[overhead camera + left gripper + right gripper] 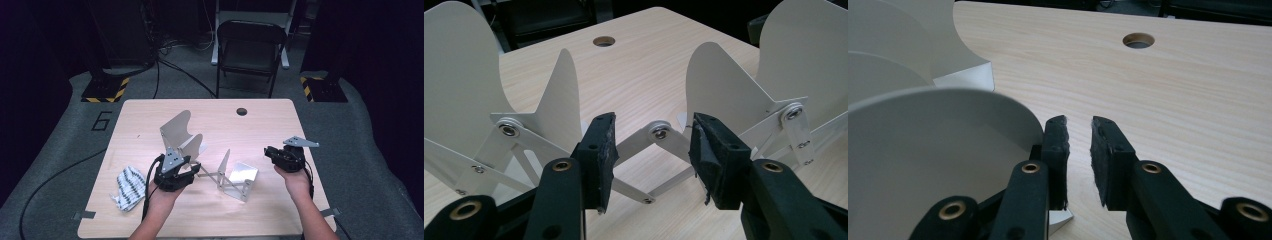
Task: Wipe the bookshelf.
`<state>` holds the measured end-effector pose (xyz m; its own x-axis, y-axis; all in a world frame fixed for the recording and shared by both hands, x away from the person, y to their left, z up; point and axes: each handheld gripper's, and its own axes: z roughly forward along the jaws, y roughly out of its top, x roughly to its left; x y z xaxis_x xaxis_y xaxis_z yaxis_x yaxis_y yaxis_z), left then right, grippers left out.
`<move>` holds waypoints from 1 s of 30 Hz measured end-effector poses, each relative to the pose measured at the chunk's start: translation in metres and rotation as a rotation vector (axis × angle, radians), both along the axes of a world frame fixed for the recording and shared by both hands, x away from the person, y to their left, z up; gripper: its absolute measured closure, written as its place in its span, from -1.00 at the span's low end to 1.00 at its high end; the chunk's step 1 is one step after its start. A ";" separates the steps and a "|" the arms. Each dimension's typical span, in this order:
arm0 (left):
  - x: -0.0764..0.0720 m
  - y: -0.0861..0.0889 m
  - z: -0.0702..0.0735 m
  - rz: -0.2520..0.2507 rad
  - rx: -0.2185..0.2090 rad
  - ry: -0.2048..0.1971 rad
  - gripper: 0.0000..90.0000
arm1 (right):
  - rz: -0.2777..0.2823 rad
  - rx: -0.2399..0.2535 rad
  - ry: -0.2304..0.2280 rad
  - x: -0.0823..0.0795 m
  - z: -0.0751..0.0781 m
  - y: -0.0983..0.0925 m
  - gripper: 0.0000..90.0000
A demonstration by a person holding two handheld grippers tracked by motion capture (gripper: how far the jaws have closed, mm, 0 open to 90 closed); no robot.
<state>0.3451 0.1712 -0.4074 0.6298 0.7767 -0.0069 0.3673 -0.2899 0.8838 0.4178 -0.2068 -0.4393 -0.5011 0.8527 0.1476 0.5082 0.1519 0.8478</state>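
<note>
Two grippers work on one expanding metal file rack (210, 160), a set of pale curved divider plates joined by a scissor linkage, which stands near the middle of the wooden table (260, 125). The left gripper (186, 172) sits at the near end of the rack; in the left gripper view its jaws stand apart and straddle a linkage pivot (660, 132), with one divider plate (559, 100) just outside the left pad and another (719, 90) just outside the right pad. No pad presses on metal there, so the left gripper is open and holds nothing. The right gripper (272, 152) hangs to the right of the rack, apart from its end plate (241, 173). In the right gripper view its jaws (1079, 160) are nearly closed with a narrow gap and bare table between them, while the curved edge of a plate (938, 150) lies just beside the left jaw, not between the pads. The step in hand appears to be the taking of a grip at each end of the rack, ahead of folding or spreading it. The next move calls for the left gripper to settle around the pivot or a link bar, and for the right gripper to reopen and shift toward the end plate so that its edge enters the gap. A striped cloth (127, 186) lies to the left of the left gripper, well apart from the work.
</note>
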 end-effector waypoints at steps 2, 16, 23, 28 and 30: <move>0.000 0.001 -0.001 -0.004 0.003 0.011 0.17 | 0.004 0.009 0.007 0.000 -0.005 0.000 0.69; 0.000 -0.003 -0.001 -0.001 -0.009 0.005 0.05 | -0.047 0.053 -0.008 0.004 -0.007 -0.002 0.46; 0.005 -0.009 0.002 0.006 -0.007 -0.005 -0.12 | -0.066 0.067 -0.070 0.006 0.011 -0.002 0.34; 0.007 -0.010 0.000 0.011 -0.004 -0.001 -0.13 | -0.054 0.083 -0.083 0.008 0.020 -0.003 0.35; 0.008 -0.010 0.000 0.012 -0.007 0.000 -0.12 | -0.051 0.084 -0.082 0.009 0.023 -0.001 0.36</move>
<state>0.3532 0.1616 -0.4070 0.6205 0.7841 -0.0123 0.3706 -0.2794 0.8857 0.4267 -0.2082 -0.4162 -0.4706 0.8638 0.1799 0.4420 0.0544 0.8953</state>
